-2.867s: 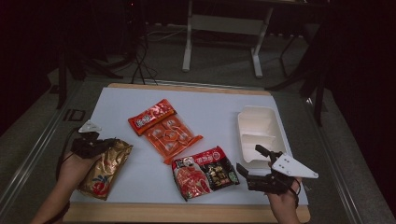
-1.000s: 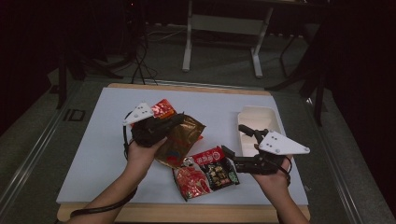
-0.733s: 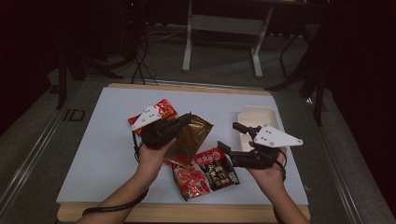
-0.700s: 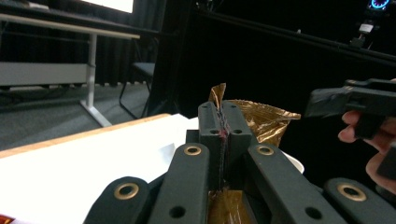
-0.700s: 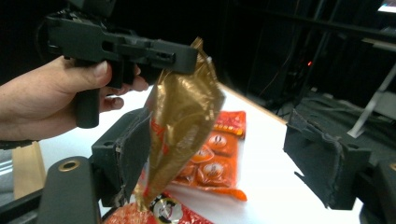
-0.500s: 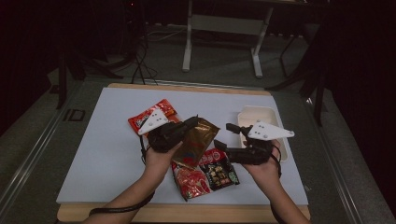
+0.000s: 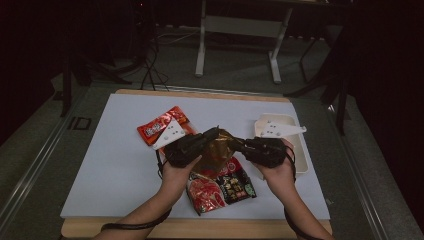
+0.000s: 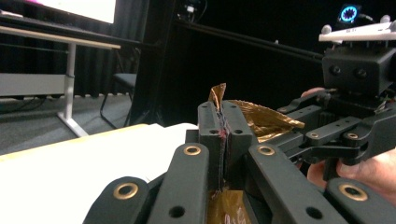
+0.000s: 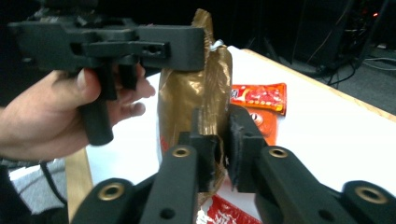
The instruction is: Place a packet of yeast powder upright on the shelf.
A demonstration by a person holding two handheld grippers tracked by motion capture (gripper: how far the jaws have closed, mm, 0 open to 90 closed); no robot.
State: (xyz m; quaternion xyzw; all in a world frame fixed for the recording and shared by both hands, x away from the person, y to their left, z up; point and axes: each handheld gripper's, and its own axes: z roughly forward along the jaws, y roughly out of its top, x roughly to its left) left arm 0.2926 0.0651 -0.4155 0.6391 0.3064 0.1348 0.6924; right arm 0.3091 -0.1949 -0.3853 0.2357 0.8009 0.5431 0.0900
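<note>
With both grippers on one bag, status as follows:

Bag: gold snack pouch (image 7: 216,150) is off the table, held in the air between the two hands, above the red-black packet (image 7: 220,187) near the front edge.
L gripper (image 8: 223,133): jaws pressed tight on pouch's top seam; crinkled foil sticks up past the pads.
R gripper (image 9: 219,140): jaws have just been closing, w/ pouch edge between them; the pads look to be pinching it, a slim gap beside the foil.
Done: pouch picked up, second grip about set.
Left: prob. pull seam apart to open it, then contents likely go to the white tray (image 7: 295,145) at right – my guess.
Others: orange-red packets (image 7: 162,127) lie flat behind, untouched.
</note>
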